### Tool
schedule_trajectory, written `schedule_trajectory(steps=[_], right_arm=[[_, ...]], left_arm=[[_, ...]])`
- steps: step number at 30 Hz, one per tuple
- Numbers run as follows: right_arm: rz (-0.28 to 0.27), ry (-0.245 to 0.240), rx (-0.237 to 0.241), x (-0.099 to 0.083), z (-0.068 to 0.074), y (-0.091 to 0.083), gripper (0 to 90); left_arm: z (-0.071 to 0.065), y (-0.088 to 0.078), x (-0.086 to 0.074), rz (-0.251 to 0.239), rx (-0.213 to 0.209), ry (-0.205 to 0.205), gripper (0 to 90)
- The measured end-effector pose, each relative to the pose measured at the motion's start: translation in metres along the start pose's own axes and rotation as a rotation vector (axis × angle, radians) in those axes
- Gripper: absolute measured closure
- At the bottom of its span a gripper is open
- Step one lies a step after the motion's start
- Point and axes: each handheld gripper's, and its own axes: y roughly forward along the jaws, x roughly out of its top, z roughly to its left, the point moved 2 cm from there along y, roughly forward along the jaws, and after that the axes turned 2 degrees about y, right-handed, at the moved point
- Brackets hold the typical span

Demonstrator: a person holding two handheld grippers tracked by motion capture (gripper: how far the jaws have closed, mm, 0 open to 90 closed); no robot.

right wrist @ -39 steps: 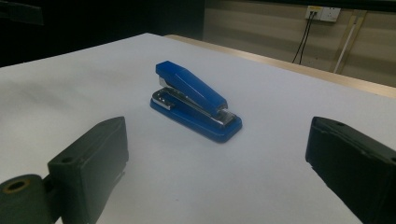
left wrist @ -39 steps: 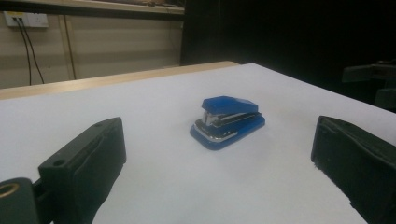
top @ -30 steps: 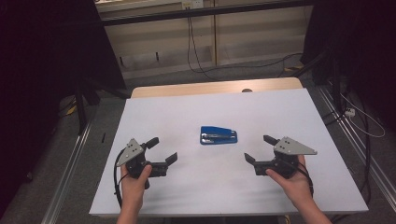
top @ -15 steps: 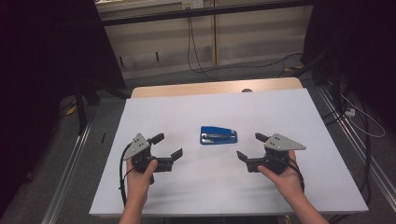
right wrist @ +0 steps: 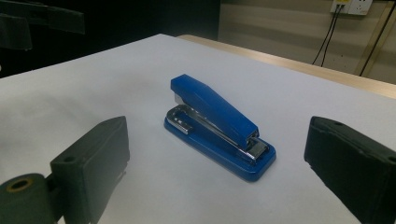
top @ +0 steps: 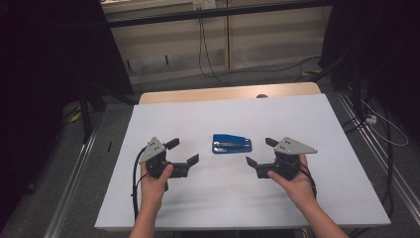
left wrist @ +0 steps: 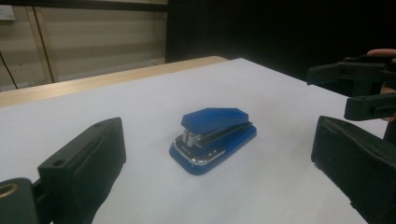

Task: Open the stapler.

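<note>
White worktop [top: 223, 114], wooden strip along far edge; dim room, cables against the back wall. Left gripper [top: 182, 151] and right gripper [top: 258, 152] flank the centre, jaws spread wide, nothing held. Blue stapler [top: 232, 144] lies flat mid-worktop between them, untouched: glossy blue body, chrome metal showing at its mouth and hinge.

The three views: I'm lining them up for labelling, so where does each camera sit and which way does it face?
High view: above the person's side, looking forward and down on the table; forearms, left gripper and right gripper show.
Left gripper view: rides the left gripper, looks between its open jaws at the stapler; the right gripper shows beyond.
Right gripper view: rides the right gripper, faces the stapler from the other side.
All three share the blue stapler.
</note>
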Motion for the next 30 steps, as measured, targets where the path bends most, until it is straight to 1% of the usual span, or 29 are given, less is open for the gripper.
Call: schedule_trajectory(steps=[4, 6, 10, 12, 16, 17, 20, 24, 27, 30], right_arm=[[0.001, 0.004, 0.001, 0.0, -0.001, 0.002, 6.4], [0.002, 0.008, 0.002, 0.0, -0.002, 0.004, 6.4], [0.006, 0.005, 0.003, 0.001, -0.003, 0.008, 6.4], [0.009, -0.003, 0.006, 0.002, -0.002, 0.011, 6.4], [0.006, -0.003, 0.015, 0.004, 0.0, 0.016, 6.4], [0.007, 0.0, 0.018, 0.005, 0.001, 0.017, 6.4], [0.007, -0.005, 0.021, 0.006, 0.002, 0.02, 6.4], [0.01, -0.009, 0.022, 0.008, 0.002, 0.023, 6.7], [0.012, -0.01, 0.022, 0.008, 0.002, 0.025, 7.0], [0.014, -0.013, 0.022, 0.009, 0.003, 0.027, 8.1]], left_arm=[[0.0, 0.004, 0.0, 0.008, -0.004, 0.006, 3.2], [0.0, 0.008, 0.0, 0.02, -0.008, 0.014, 3.2], [-0.001, 0.015, 0.001, 0.017, -0.021, 0.008, 3.2], [-0.001, 0.017, 0.001, 0.011, -0.019, 0.004, 3.2], [0.0, 0.021, 0.001, 0.018, -0.019, 0.001, 3.2], [0.0, 0.024, 0.001, 0.033, -0.015, 0.017, 3.2], [0.0, 0.029, 0.003, 0.035, -0.02, 0.021, 3.2], [-0.001, 0.035, 0.005, 0.034, -0.028, 0.017, 3.2], [0.0, 0.037, 0.005, 0.035, -0.03, 0.022, 3.3], [0.001, 0.041, 0.005, 0.039, -0.024, 0.015, 3.3]])
